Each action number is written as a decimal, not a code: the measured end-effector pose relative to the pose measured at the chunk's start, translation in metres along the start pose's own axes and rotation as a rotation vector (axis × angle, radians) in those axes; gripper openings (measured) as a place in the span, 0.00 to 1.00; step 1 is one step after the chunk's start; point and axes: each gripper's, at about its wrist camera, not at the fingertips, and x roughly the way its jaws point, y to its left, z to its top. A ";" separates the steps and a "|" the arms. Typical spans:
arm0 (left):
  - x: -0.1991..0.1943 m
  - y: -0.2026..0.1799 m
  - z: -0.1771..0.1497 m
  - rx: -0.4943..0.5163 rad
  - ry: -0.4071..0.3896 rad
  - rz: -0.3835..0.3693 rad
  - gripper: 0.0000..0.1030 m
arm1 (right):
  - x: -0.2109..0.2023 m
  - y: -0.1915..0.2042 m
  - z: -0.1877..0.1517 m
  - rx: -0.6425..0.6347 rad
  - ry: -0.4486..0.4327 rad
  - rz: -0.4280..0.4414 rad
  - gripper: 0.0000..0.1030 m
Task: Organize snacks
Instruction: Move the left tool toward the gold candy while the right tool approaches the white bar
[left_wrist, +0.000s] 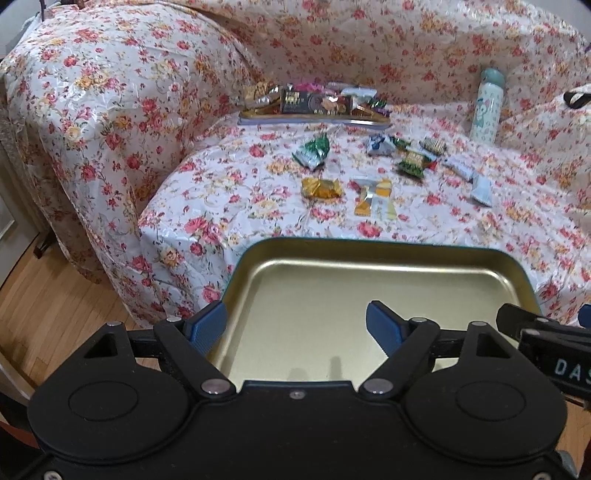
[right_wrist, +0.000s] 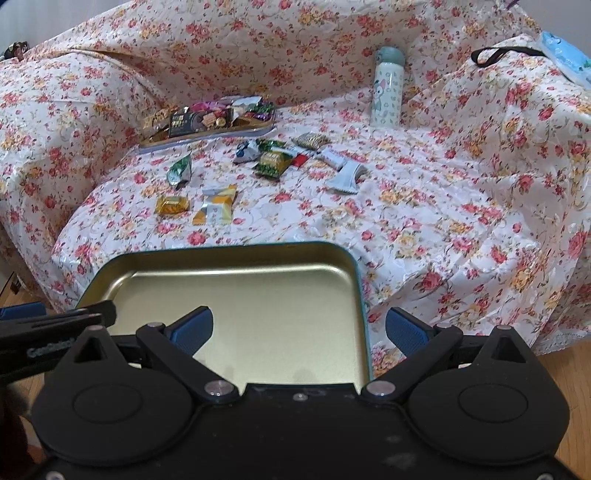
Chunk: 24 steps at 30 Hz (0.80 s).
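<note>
Snacks (left_wrist: 373, 162) lie scattered on the flowered sofa cover (left_wrist: 229, 206), with more heaped on a tray (left_wrist: 314, 120) behind. Both grippers, left (left_wrist: 295, 325) and right (right_wrist: 299, 328), gape open over an empty gold tin (left_wrist: 332, 280), gripping nothing.

Open left hand-held gripper (left_wrist: 295, 328) above empty gold tin (left_wrist: 369, 266), scattered snacks (left_wrist: 369, 166) beyond.
</note>
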 end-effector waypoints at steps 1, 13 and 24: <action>-0.001 0.000 0.000 0.001 -0.008 -0.003 0.81 | -0.001 0.000 0.000 -0.002 -0.014 -0.009 1.00; 0.006 0.002 0.012 0.046 -0.071 -0.025 0.82 | -0.013 -0.011 0.025 -0.021 -0.234 -0.063 1.00; 0.030 0.001 0.038 0.074 -0.084 -0.071 0.81 | 0.021 -0.023 0.057 -0.003 -0.167 0.002 0.96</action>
